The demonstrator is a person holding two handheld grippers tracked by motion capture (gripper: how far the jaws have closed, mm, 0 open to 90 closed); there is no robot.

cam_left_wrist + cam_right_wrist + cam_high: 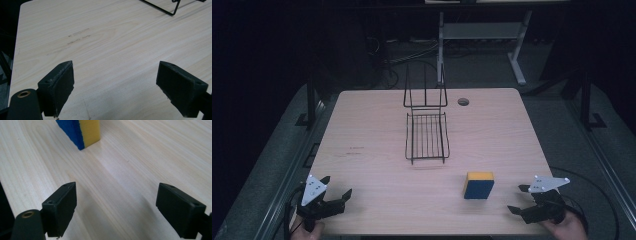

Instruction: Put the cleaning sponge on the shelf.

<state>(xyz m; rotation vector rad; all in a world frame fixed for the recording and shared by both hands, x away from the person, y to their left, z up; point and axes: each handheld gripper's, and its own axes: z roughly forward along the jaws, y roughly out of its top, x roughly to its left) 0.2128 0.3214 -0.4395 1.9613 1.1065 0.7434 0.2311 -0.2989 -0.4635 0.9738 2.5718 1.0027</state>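
We found the sponge (478,185) standing on edge on the table (372,130), near our right gripper (519,198), jaws apart and empty; it looked light and soft, best pinched across its flat faces

We find no readable text, label, brand, number or sign anywhere. The faint dark smudges on the wooden table (362,125) look like scuffs, and we cannot make letters out of them.
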